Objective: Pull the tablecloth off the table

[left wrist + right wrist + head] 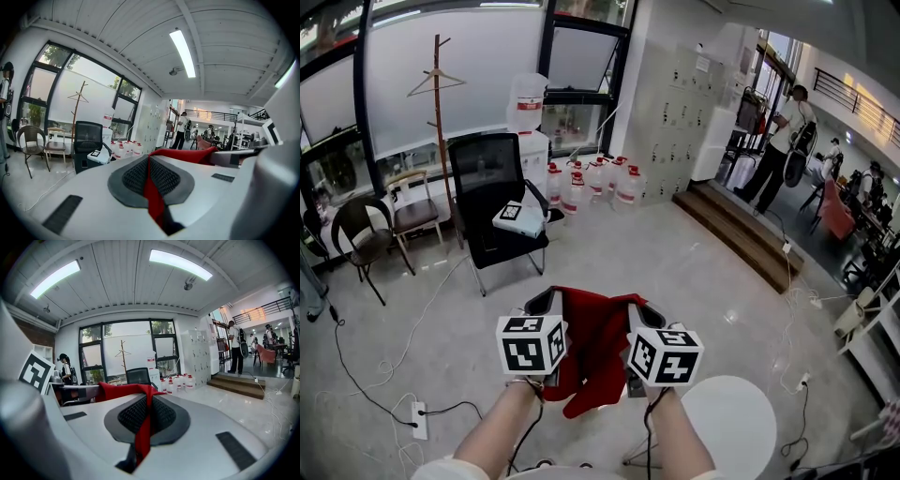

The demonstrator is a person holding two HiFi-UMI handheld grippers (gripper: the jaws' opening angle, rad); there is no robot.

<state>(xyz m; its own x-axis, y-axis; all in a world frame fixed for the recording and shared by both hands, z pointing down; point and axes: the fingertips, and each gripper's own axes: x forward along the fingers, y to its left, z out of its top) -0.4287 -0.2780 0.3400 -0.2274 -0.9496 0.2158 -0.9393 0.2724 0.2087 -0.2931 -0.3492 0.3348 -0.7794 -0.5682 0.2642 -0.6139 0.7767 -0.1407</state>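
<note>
Red tablecloth (592, 356) hangs in the air, stretched between the left hand-held gripper (150, 180) and the right hand-held gripper (143, 423), each clamped on an upper edge so it drapes clear of the round white tabletop (731, 427) beside it; the pull looks done. Farther off, red-capped jugs (598, 180) line the window (478, 84); their contents are unclear.

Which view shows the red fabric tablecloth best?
Head view: most of the red fabric tablecloth hangs between the left gripper and right gripper. Each gripper view shows only a pinched strip between its fingers.
</note>
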